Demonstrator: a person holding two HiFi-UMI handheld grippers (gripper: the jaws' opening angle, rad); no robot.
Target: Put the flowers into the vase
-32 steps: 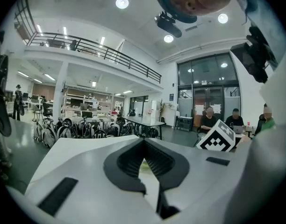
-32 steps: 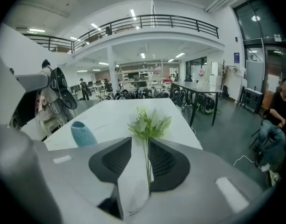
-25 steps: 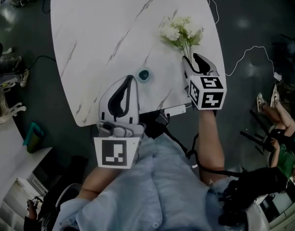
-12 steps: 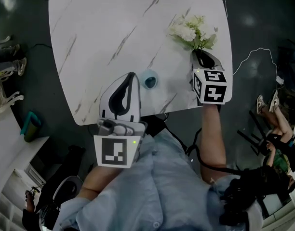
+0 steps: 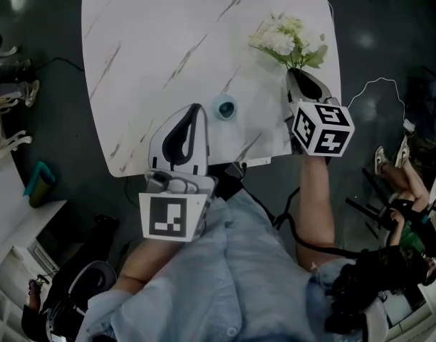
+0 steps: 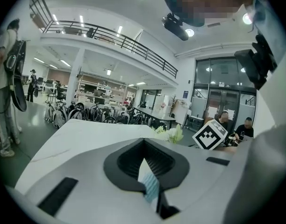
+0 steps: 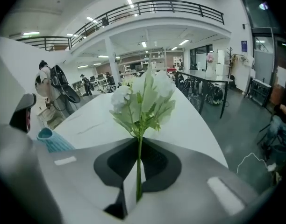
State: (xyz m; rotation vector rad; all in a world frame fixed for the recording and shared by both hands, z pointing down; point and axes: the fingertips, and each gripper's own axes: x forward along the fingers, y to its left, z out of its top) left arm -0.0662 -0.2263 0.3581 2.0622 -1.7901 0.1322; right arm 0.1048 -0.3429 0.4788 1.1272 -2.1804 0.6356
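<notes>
The person's right arm is reaching out over the near right corner of the table (image 5: 168, 34), with the right gripper (image 5: 295, 73) pointing away and downward. Its jaws have just been closing and are now pinching the green stem of the flowers (image 5: 288, 40). The white blooms are sticking out past the tips over the table's right side. The left gripper (image 5: 195, 111) is hovering over the near edge, its jaws drawn together to a thin slit and gripping nothing. The vase (image 5: 224, 107) is standing just to the right of its tip, well apart from the flowers.

A second ago the right jaws were standing apart around the stems, and the left gripper is keeping much the same place.

Showing are one bunch of flowers, one blue vase, one table and two grippers.
</notes>
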